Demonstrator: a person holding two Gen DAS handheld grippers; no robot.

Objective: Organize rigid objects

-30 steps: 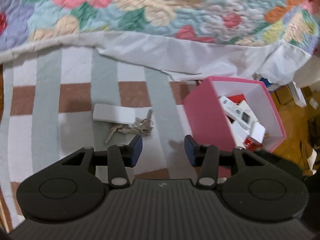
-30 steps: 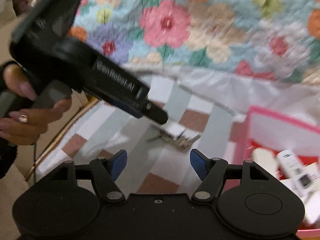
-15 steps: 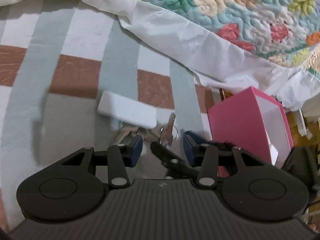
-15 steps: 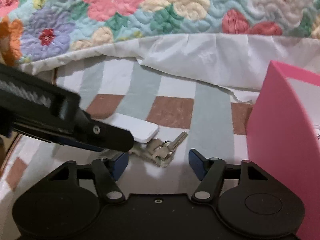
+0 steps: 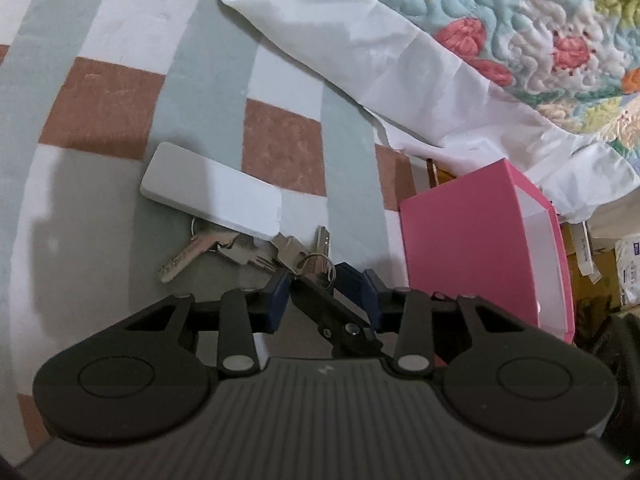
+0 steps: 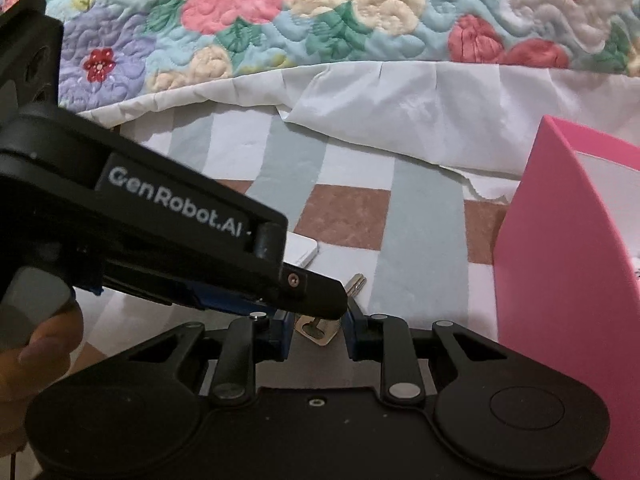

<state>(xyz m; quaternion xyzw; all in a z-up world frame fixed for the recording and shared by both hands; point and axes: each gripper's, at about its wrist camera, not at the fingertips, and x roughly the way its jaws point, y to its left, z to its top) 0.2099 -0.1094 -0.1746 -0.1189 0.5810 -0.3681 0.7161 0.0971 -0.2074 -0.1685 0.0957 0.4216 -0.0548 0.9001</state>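
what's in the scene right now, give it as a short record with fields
surface: checked sheet, floral quilt behind
keys: bunch lying flat on the sheet, white fob against them
box: pink, right of the keys, apart from them
left claw: low at the key ring, just been closing, pads apart, a right claw finger crossing between them
right claw: just been closing, one key between its pads, grip unclear
keys in box: not yet
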